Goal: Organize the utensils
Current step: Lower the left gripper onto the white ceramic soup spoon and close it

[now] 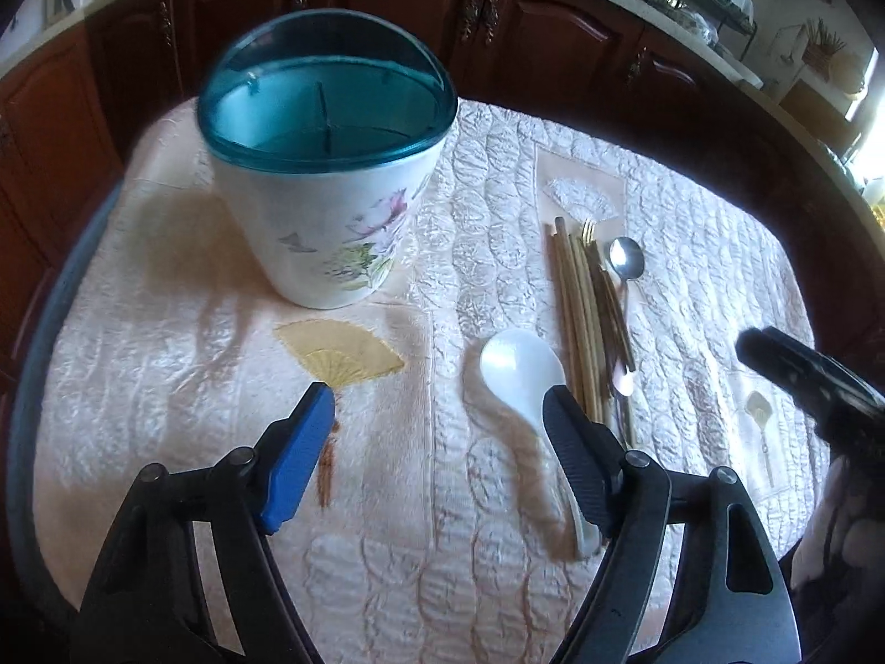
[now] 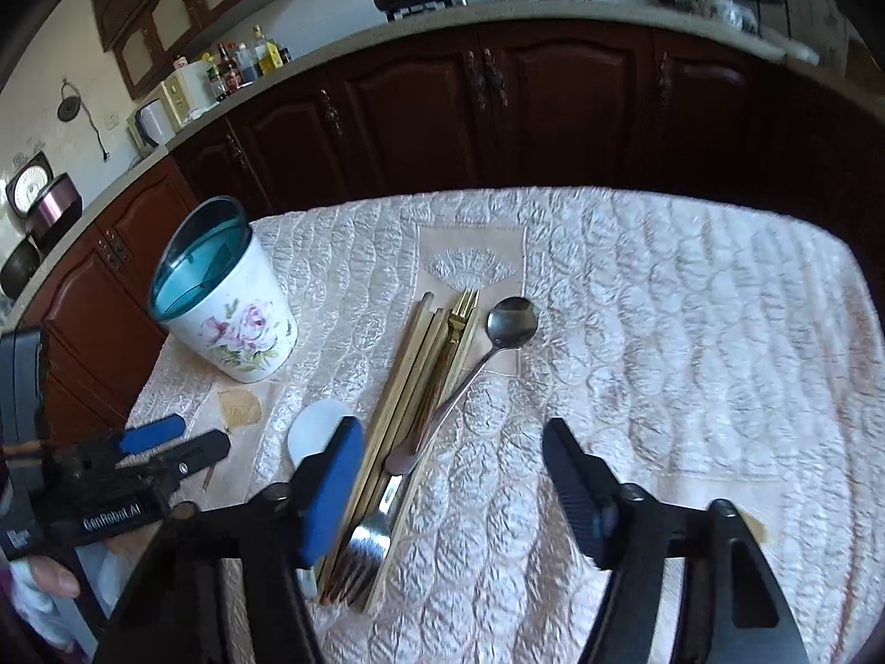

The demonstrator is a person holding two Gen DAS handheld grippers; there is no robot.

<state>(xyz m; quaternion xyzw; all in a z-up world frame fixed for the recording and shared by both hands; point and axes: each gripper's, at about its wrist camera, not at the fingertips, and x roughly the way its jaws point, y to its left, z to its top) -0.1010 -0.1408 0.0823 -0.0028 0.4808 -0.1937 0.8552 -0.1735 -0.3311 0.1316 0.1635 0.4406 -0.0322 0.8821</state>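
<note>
The white floral holder with the translucent teal rim (image 1: 326,177) is being kept upright at the far left of the quilted pale pink table cover (image 1: 166,387), its divided inside left open, presumably so that utensils can be dropped in. The utensils are being kept together to its right: a bundle of wooden chopsticks (image 2: 409,404), a steel spoon (image 2: 511,323), a steel fork (image 2: 368,548) and, just beside the bundle, a white plastic ladle-shaped spoon (image 1: 520,365).

The left gripper (image 1: 440,415) is being held wide with nothing between its jaws, one finger lying over the white spoon's handle. The right gripper (image 2: 451,442) is being held wide over the bundle's near end, gripping nothing.

The holder's partitions are being shown only by the left wrist view; the fork's tines are being shown only by the right wrist view.
</note>
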